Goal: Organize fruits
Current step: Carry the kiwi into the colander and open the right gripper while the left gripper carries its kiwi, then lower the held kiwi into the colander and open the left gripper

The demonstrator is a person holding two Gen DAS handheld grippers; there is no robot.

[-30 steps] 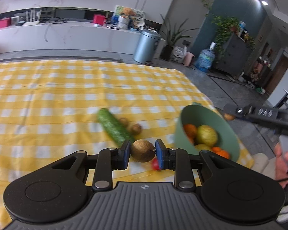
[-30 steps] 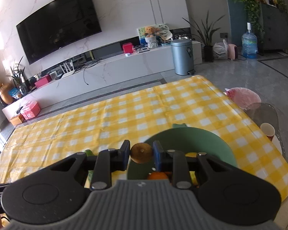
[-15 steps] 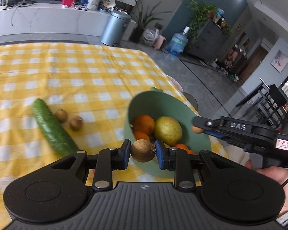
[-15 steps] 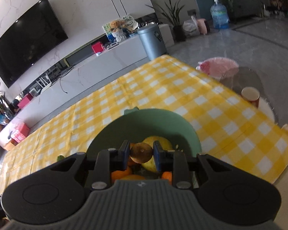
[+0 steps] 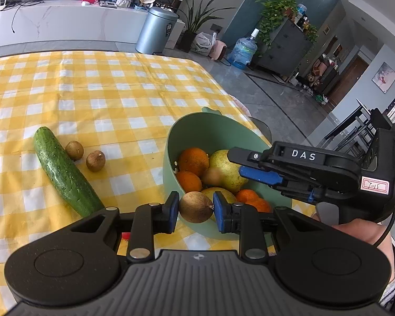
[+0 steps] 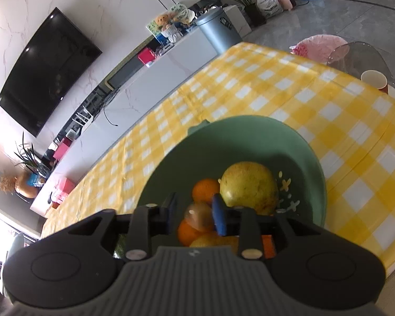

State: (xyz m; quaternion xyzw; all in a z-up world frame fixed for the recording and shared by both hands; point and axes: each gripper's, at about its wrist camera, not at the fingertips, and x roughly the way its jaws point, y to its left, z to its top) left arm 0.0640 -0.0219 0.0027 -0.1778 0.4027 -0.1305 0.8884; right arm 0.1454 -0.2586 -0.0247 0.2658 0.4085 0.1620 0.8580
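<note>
A green bowl (image 5: 171,142) (image 6: 250,121) on the yellow checked cloth holds several oranges and a large yellow-green fruit (image 5: 226,168) (image 6: 250,187). My left gripper (image 5: 194,208) is shut on a small round brown fruit (image 5: 196,206), just at the bowl's near rim. My right gripper (image 5: 237,163) (image 6: 194,214) hangs over the bowl, rolled sideways, its jaws opening. A blurred brown fruit (image 6: 198,216) (image 5: 212,176) sits loose between and below its pads, over the oranges. Left of the bowl lie a cucumber (image 5: 63,171) and two more brown fruits (image 5: 74,150) (image 5: 95,161).
The table's edge runs close behind and right of the bowl. Beyond it stand a glass side table with a paper cup (image 6: 374,80) and a pink item (image 6: 318,47). A small red thing (image 5: 125,235) peeks out under my left gripper. A hand holds the right gripper.
My left gripper carried its brown fruit right, up to the bowl, then held still. My right gripper sank over the bowl, rolled, and its jaws parted, loosening its brown fruit.
</note>
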